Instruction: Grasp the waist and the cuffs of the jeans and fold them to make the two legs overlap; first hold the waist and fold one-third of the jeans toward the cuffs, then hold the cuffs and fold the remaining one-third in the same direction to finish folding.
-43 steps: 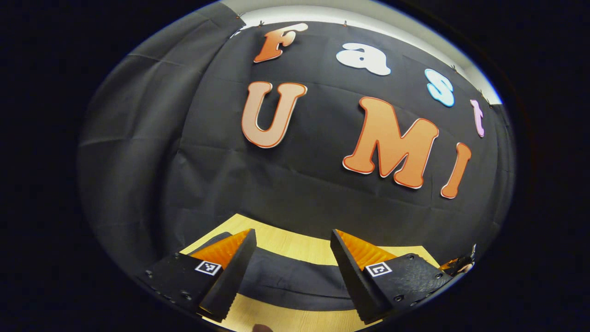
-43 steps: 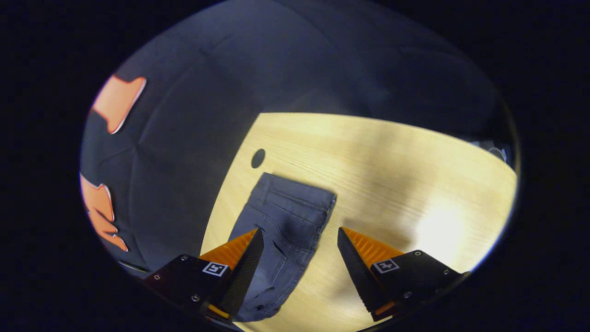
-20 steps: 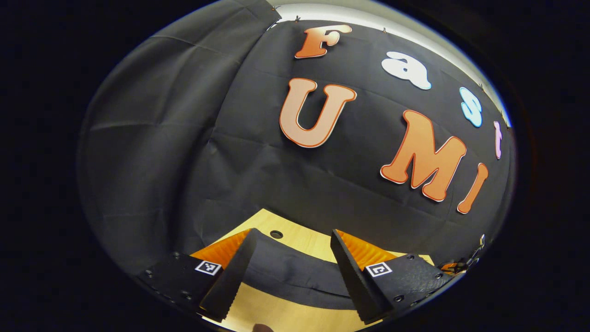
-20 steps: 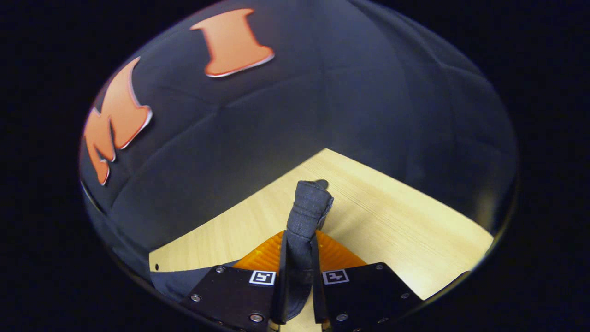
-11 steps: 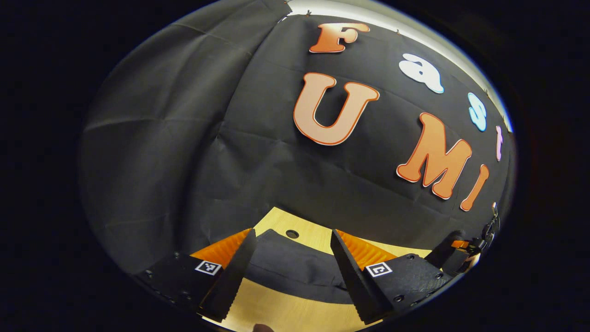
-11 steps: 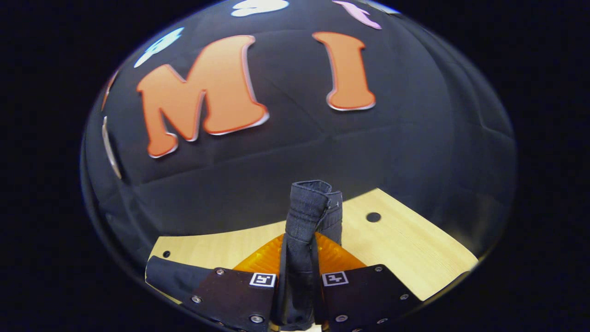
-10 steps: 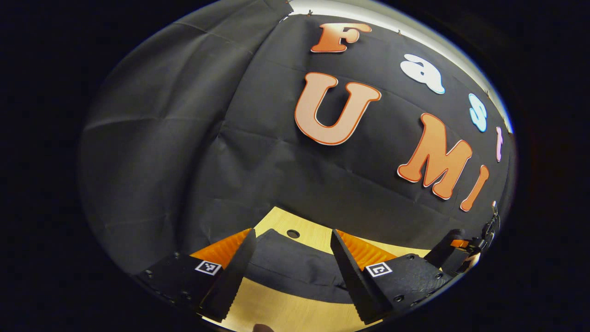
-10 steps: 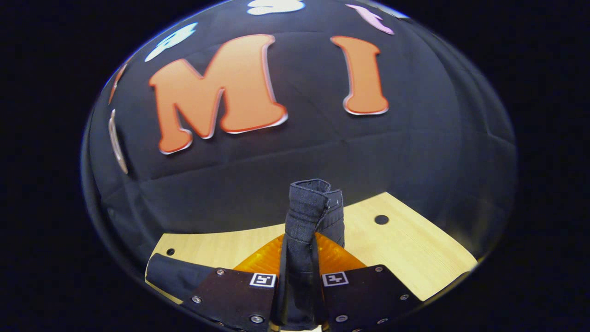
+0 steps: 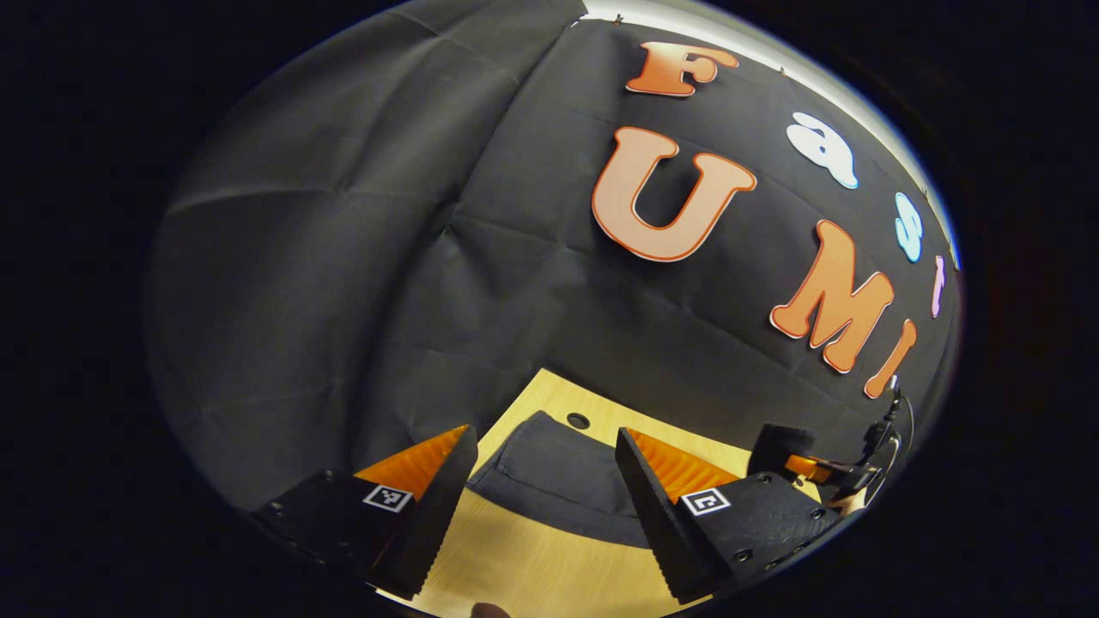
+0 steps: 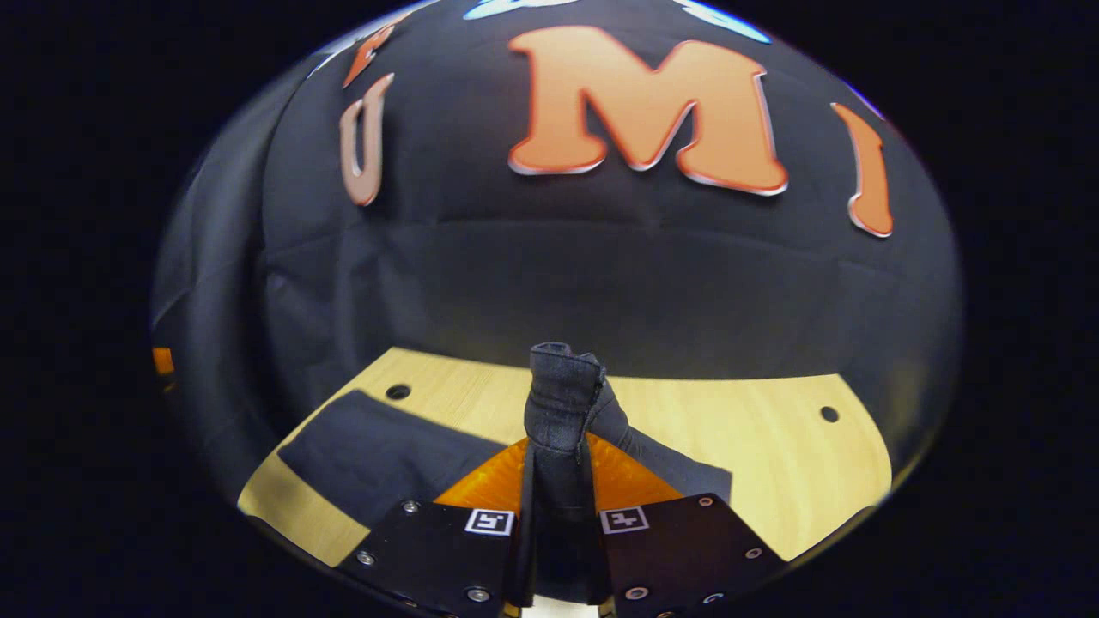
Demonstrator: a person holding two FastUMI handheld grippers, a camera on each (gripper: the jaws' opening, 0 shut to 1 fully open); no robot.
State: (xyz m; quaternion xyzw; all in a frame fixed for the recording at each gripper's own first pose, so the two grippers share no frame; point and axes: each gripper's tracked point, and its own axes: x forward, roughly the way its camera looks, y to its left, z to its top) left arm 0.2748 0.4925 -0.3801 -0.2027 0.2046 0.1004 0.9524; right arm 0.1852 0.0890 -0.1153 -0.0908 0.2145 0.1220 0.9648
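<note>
Dark jeans lie on a light wooden table [image 10: 755, 455]. My right gripper [image 10: 558, 459] is shut on the waist [image 10: 562, 390], which stands up bunched between its fingers, lifted off the table. The legs [image 10: 378, 455] trail flat to the left. In the left gripper view, the cuff end of the jeans [image 9: 549, 472] lies flat on the table just beyond my left gripper [image 9: 543, 433]. That gripper hovers open with nothing between its fingers. The right gripper [image 9: 803, 462] shows far off at the right edge of that view.
The table has small round holes near its back corners [image 10: 397, 391] [image 10: 828, 414] [image 9: 578, 421]. Black cloth walls close in right behind the table and on the left side. Bare wood lies to the right of the lifted waist.
The right gripper closed on the waist, lifted it and swung round toward the legs. The left gripper stayed open and shifted slightly by the cuff end.
</note>
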